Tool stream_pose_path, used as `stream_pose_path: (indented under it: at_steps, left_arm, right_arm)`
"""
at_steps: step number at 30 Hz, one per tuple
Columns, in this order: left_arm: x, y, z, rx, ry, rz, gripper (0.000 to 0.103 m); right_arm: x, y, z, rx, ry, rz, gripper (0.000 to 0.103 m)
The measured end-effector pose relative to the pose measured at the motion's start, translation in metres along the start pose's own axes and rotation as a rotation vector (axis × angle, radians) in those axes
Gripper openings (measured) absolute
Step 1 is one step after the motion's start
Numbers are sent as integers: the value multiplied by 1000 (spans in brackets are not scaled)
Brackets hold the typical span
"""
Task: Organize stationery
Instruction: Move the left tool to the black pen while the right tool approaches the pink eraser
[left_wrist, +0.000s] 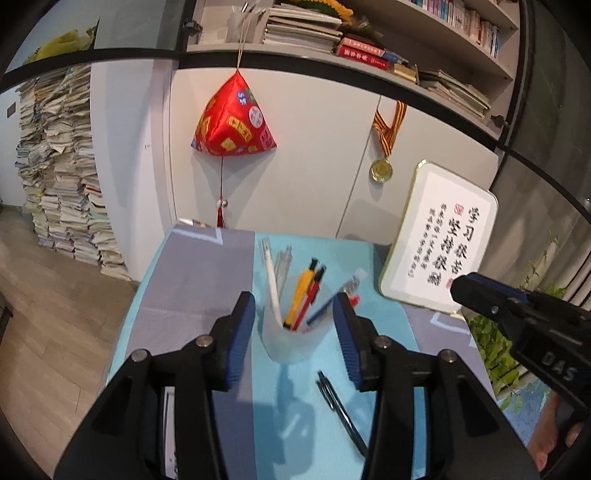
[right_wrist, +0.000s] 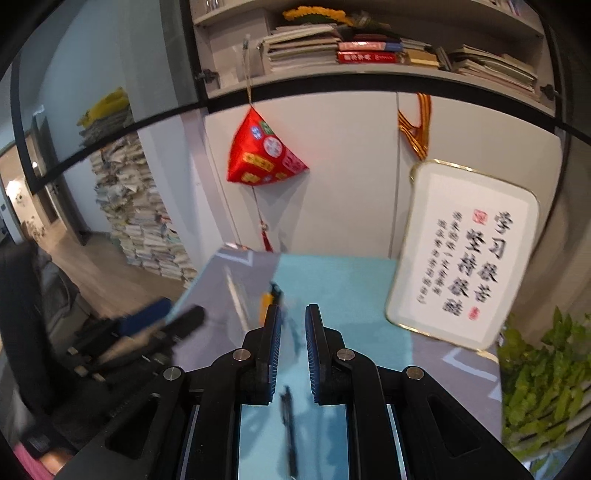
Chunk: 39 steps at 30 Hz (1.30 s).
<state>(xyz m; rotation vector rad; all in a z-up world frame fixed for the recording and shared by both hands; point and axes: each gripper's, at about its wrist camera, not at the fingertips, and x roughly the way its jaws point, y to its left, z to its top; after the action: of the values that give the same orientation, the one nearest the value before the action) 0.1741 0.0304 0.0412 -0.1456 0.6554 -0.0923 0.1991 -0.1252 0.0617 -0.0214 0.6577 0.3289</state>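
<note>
Two hand-held grippers above a desk with a translucent plastic pen cup (left_wrist: 286, 338).

The left gripper (left_wrist: 293, 332) stands released, its blue pads either side of the cup without touching it; no earlier view is available. The right gripper (right_wrist: 293, 347) is clenched on nothing. The cup stands upright on the blue-and-grey desk mat (left_wrist: 192, 295), its pens fanning up and away toward the wall. A black pen (left_wrist: 340, 411) lies flat on the mat (long axis running toward the camera), its near end cut off behind the left gripper's finger; the right wrist view shows it (right_wrist: 290, 428) only as a blur.
</note>
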Motion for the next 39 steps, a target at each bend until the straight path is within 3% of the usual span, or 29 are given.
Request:
stream_pose_path:
  at_steps: [4,6,10,15,21,25,39]
  left_arm:
    - [1,-7,-16,5,46,-3,47]
    - [4,-12,-26,16,66,4,53]
    - [20,-25,-45,56,132,7,54]
    - [47,-31,-61,35,216,3,54]
    - [78,-37,-70,18,284,52,54]
    - [91,-41,-74,32,308,71,54]
    - [119,-49,-75,42,338,108,53]
  right_arm:
    - [3,-20,-17,14,45,-35,13]
    - [7,-30,-28,16,76,-52,13]
    - [19,-45,-48,9,145,-81,14]
    - [41,-58,-74,-19,246,-107,16]
    - [65,-68,-96,-43,339,-121,19]
    - [77,-73,-107,-48,363,-118,35]
    - [107,-78,-109,-56,392,-97,37]
